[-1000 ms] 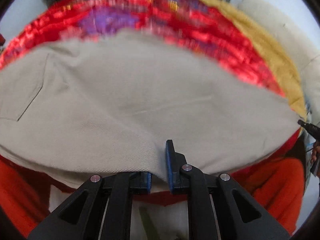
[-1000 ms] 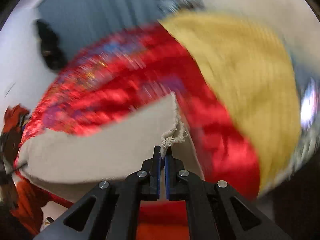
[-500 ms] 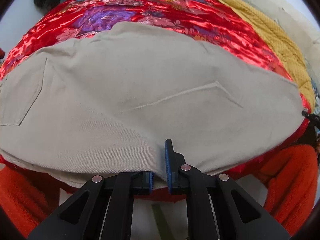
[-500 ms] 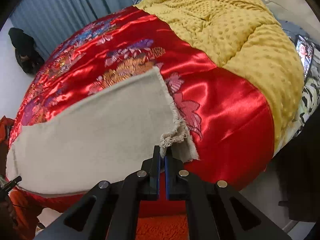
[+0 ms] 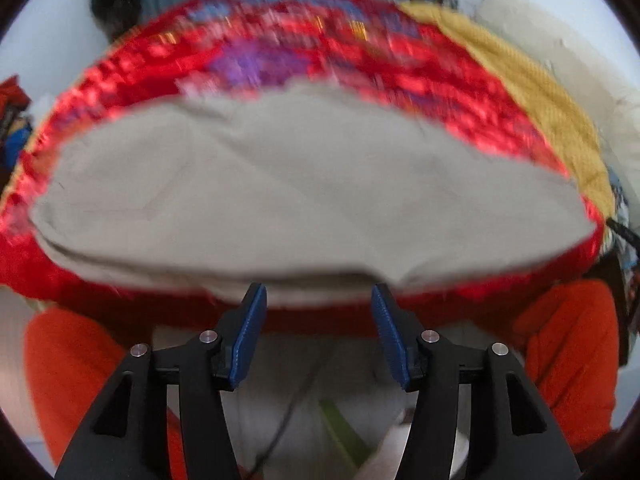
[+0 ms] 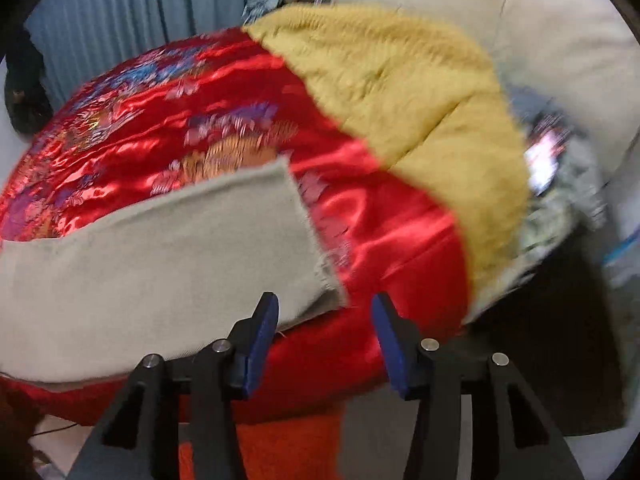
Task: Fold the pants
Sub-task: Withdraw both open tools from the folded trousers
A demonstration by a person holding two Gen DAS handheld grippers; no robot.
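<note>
The beige pants lie flat on a red satin bedspread, one leg folded over the other, near edge along the bed's front. In the right wrist view the frayed leg hem lies at the pants' right end. My left gripper is open and empty, just in front of the pants' near edge. My right gripper is open and empty, just in front of the hem corner. Both views are blurred by motion.
A yellow blanket covers the right part of the bed, with a beige headboard behind it. The person's orange-clad legs stand at the bed's front edge. Blue curtains hang at the back.
Both grippers opened and let go of the pants, then pulled back a little from the bed edge. The pants now lie flat on the bedspread.
</note>
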